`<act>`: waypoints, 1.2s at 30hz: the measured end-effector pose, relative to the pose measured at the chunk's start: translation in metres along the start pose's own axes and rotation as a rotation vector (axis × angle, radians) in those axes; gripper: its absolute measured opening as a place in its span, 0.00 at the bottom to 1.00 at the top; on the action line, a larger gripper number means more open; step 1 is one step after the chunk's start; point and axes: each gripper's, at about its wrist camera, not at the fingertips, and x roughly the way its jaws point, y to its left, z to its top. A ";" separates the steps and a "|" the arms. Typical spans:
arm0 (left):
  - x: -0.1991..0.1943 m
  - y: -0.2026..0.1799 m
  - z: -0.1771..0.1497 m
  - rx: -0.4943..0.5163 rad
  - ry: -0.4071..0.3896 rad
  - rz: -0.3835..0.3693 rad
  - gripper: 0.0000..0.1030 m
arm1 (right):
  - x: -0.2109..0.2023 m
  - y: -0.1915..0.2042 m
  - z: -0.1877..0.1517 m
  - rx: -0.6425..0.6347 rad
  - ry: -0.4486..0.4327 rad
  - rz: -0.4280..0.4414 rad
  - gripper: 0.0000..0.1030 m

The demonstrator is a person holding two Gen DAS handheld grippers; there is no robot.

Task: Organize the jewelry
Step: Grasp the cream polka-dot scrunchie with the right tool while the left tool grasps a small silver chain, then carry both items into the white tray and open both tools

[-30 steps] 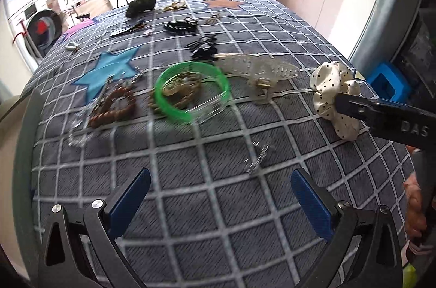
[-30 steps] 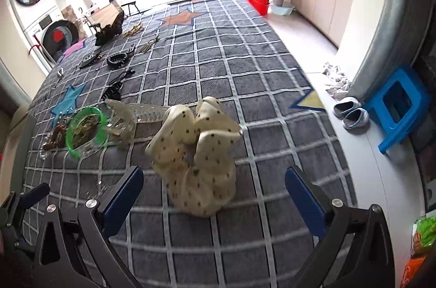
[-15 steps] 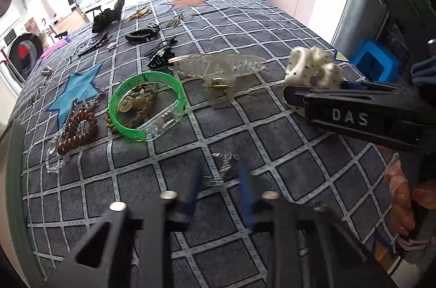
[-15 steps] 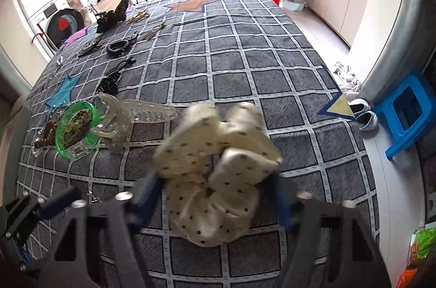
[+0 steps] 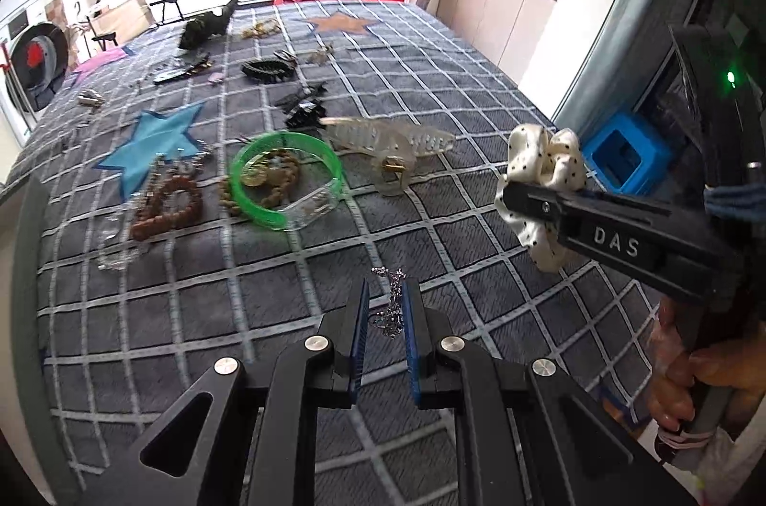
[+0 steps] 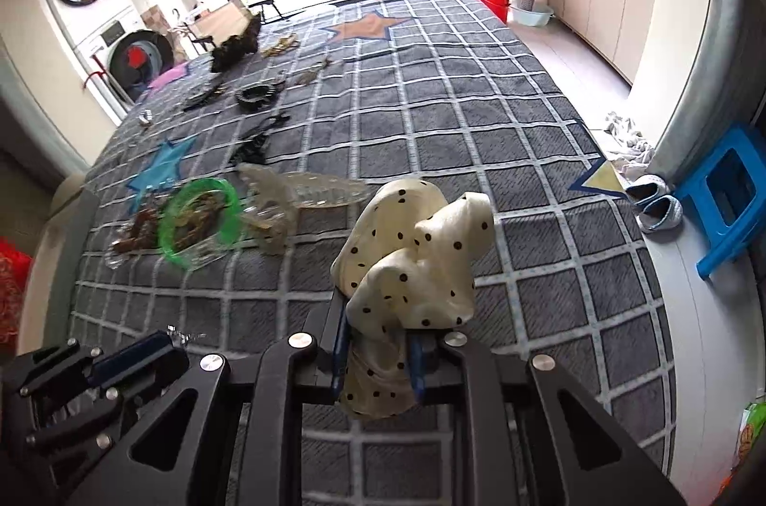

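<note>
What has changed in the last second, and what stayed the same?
Both grippers closed: the left gripper on the small silver chain, the right gripper on the dotted scrunchie, now lifted. The green bangle and clear claw clip stayed put.

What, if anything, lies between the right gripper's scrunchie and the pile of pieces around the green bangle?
Only the clear claw clip lies on that line, beside the green bangle. The right gripper is shut on the polka-dot scrunchie, held above the bedspread, so it could pass over the clip.
</note>
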 end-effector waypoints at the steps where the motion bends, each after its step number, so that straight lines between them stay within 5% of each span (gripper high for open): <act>1: -0.006 0.003 -0.002 -0.006 -0.007 0.002 0.16 | -0.003 0.003 -0.001 -0.003 0.000 0.008 0.21; 11: -0.061 0.063 -0.016 -0.115 -0.088 0.062 0.16 | -0.026 0.069 -0.002 -0.075 0.005 0.103 0.21; 21: -0.114 0.182 -0.035 -0.287 -0.166 0.226 0.16 | -0.018 0.196 0.019 -0.265 0.020 0.227 0.21; 29: -0.117 0.284 -0.030 -0.426 -0.161 0.369 0.16 | 0.019 0.312 0.037 -0.411 0.082 0.352 0.21; 36: -0.081 0.354 -0.021 -0.510 -0.087 0.432 0.16 | 0.077 0.385 0.049 -0.447 0.147 0.405 0.21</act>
